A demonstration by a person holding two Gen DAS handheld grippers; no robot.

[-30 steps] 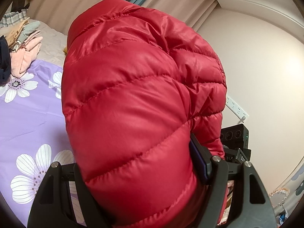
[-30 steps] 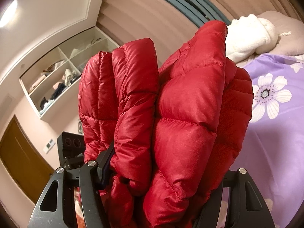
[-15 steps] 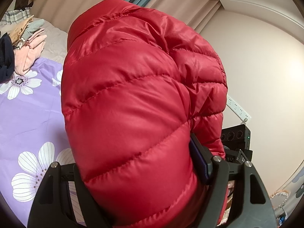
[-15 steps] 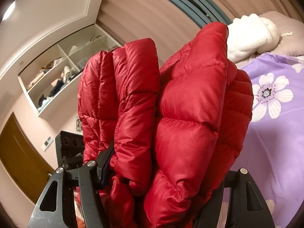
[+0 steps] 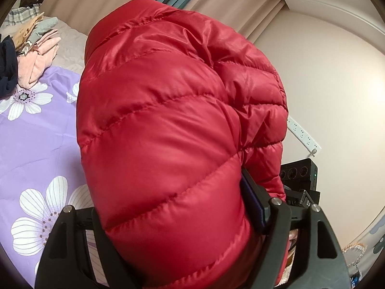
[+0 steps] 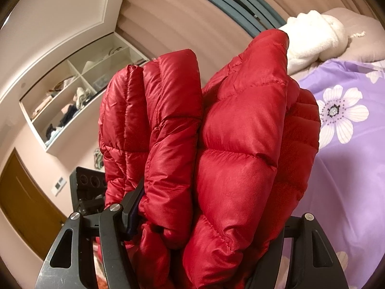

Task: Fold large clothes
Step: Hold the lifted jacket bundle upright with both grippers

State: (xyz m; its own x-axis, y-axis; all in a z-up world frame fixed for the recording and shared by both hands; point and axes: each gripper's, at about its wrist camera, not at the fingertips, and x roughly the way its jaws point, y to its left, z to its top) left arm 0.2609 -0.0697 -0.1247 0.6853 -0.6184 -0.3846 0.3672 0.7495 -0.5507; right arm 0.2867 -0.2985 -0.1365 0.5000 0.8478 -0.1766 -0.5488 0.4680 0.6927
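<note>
A red quilted down jacket (image 5: 168, 125) fills the left wrist view, bunched and held up above the bed. My left gripper (image 5: 178, 236) is shut on a thick fold of it; the fabric hides the fingertips. In the right wrist view the same jacket (image 6: 235, 144) stands in two puffy folds. My right gripper (image 6: 204, 240) is shut on it, its fingers buried in the fabric. The other gripper's black body (image 6: 89, 187) shows just left of the jacket.
A purple bedsheet with white flowers (image 5: 31, 144) lies below. A pile of pink, grey and dark clothes (image 5: 31, 55) sits at the far left. A white fluffy garment (image 6: 310, 41) lies at the bed's head. Wall shelves (image 6: 79, 96) and a brown door (image 6: 26, 207) stand left.
Both grippers with the jacket have shifted slightly; the background has slid a little in both views. The grip on the jacket is unchanged.
</note>
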